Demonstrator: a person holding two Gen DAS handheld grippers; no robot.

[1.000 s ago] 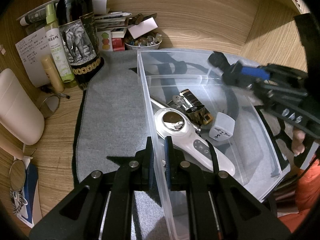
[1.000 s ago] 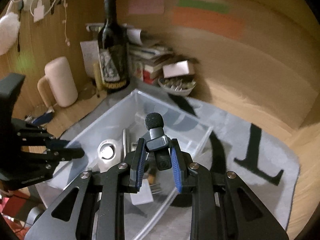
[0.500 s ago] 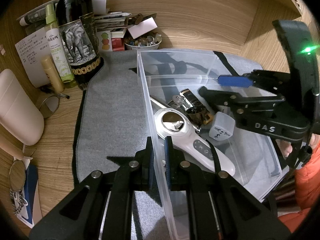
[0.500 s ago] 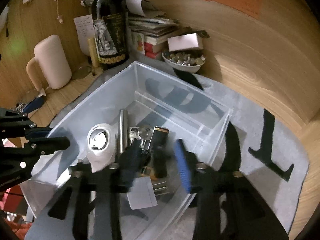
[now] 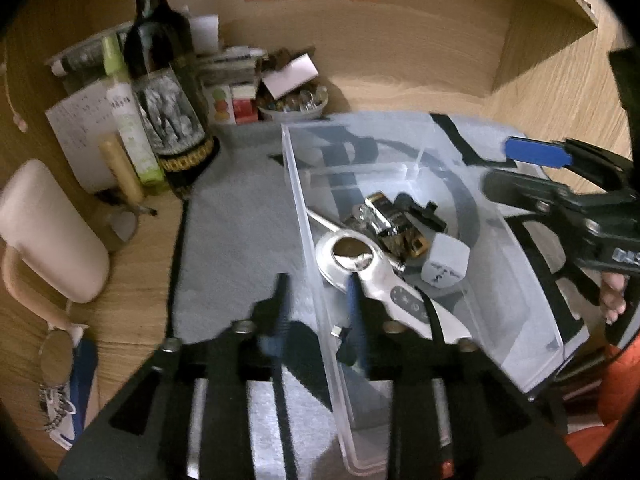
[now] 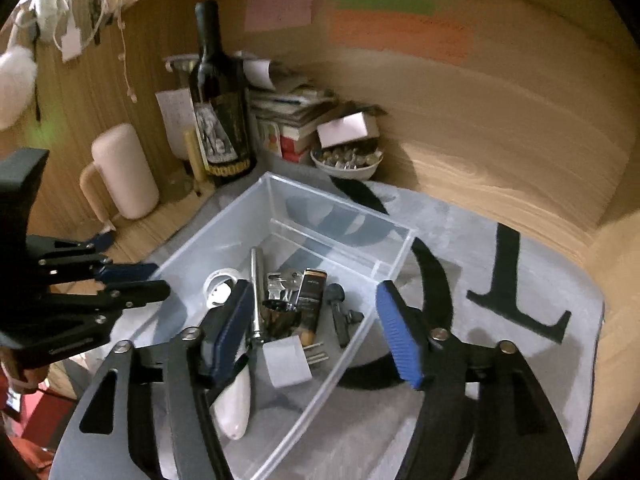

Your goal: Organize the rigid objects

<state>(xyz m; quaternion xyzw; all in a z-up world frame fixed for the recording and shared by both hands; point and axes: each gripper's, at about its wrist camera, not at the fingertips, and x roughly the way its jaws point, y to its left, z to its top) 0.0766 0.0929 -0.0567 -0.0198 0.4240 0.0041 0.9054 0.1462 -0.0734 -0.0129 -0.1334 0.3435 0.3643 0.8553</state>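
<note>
On my far left, a cream mug [image 6: 122, 172] and a dark wine bottle [image 6: 220, 112] stand upright on the wooden desk, well apart from my tools. My left gripper [image 5: 318, 300] straddles the near wall of the clear plastic bin [image 5: 516, 272]; its jaws are opening, one finger outside and one inside, and neither pad presses the wall. The bin sits on a grey mat [image 6: 500, 280]. In it lie a white handheld device [image 5: 400, 292], a metal rod [image 6: 256, 288], keys with a dark lighter [image 6: 310, 296], a small black microphone [image 6: 340, 312] and a white plug adapter [image 6: 286, 362], all clustered and touching. My right gripper [image 6: 316, 332] hangs over the bin, jaws opening wide with nothing clamped between them; the microphone lies loose on the bin floor below.
</note>
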